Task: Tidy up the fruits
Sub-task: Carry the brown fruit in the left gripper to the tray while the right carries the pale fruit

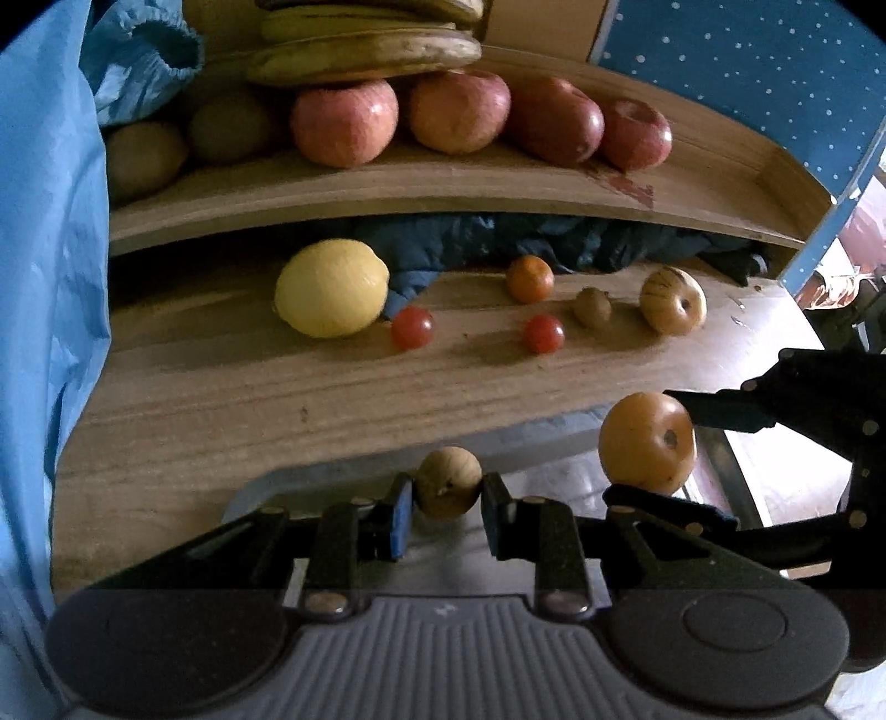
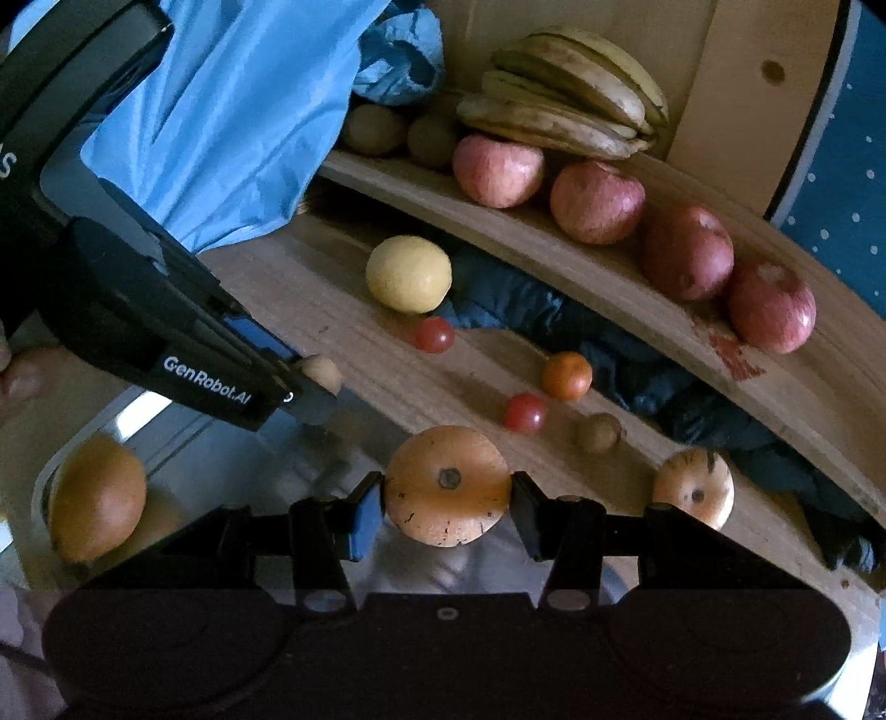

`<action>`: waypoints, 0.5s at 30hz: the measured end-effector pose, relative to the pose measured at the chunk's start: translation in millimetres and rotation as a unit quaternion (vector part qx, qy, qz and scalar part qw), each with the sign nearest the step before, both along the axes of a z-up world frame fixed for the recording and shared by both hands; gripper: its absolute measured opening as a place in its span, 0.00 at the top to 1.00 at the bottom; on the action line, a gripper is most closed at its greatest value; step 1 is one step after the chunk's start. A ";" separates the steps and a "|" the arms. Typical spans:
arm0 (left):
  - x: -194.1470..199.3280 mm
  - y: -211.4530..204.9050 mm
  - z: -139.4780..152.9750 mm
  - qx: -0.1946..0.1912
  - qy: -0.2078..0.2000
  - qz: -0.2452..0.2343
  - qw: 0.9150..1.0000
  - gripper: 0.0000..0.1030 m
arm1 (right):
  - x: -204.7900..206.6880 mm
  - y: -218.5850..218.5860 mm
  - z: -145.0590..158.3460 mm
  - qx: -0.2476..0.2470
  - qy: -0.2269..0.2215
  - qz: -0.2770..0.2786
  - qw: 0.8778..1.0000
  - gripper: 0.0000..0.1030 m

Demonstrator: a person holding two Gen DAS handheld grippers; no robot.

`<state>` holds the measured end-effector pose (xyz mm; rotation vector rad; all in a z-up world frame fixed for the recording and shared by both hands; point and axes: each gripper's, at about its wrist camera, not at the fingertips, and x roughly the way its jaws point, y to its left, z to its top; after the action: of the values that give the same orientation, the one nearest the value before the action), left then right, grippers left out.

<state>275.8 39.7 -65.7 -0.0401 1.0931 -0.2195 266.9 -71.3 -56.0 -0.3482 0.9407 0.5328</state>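
My left gripper point(image 1: 447, 493) is shut on a small tan round fruit point(image 1: 447, 481), held above the front edge of the wooden shelf point(image 1: 221, 399). My right gripper point(image 2: 447, 501) is shut on a larger orange round fruit point(image 2: 447, 484), which also shows at the right of the left wrist view point(image 1: 647, 440). The left gripper point(image 2: 315, 382) with its small fruit point(image 2: 322, 372) appears at the left of the right wrist view. On the lower shelf lie a lemon point(image 1: 331, 288), two cherry tomatoes point(image 1: 412, 328) point(image 1: 544, 333), a small orange point(image 1: 530, 278), a small brown fruit point(image 1: 592, 306) and a striped pale fruit point(image 1: 673, 300).
The upper shelf point(image 1: 443, 188) carries several red apples point(image 1: 344, 123), two kiwis point(image 1: 145, 158) and a bunch of bananas point(image 1: 365, 52). A blue sleeve point(image 1: 50, 277) fills the left side. Dark blue cloth point(image 1: 498, 238) lies behind the lower shelf. An orange fruit point(image 2: 97, 498) sits in a tray at lower left.
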 end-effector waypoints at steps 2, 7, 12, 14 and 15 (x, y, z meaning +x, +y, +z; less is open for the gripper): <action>-8.1 -4.6 1.3 0.000 -0.001 0.000 1.000 0.72 | -7.3 -1.8 0.5 0.001 0.003 0.002 1.000 0.51; -28.4 -12.7 4.2 -0.002 -0.002 0.003 1.000 0.72 | -26.8 -4.1 1.8 0.005 0.009 0.014 1.000 0.51; -47.0 -17.9 6.3 -0.009 -0.004 0.007 1.000 0.72 | -46.2 -4.8 3.2 0.007 0.015 0.026 1.000 0.51; -53.2 -20.5 6.1 -0.005 -0.003 0.006 1.000 0.72 | -53.0 -5.4 3.4 0.008 0.017 0.030 0.999 0.51; -55.9 -21.2 5.8 -0.005 -0.002 0.007 1.000 0.72 | -56.4 -5.9 3.3 0.007 0.018 0.032 0.999 0.51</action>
<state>219.9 18.5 -59.9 -0.0557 1.0875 -0.2126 210.5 -77.3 -52.7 -0.3566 0.9632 0.6053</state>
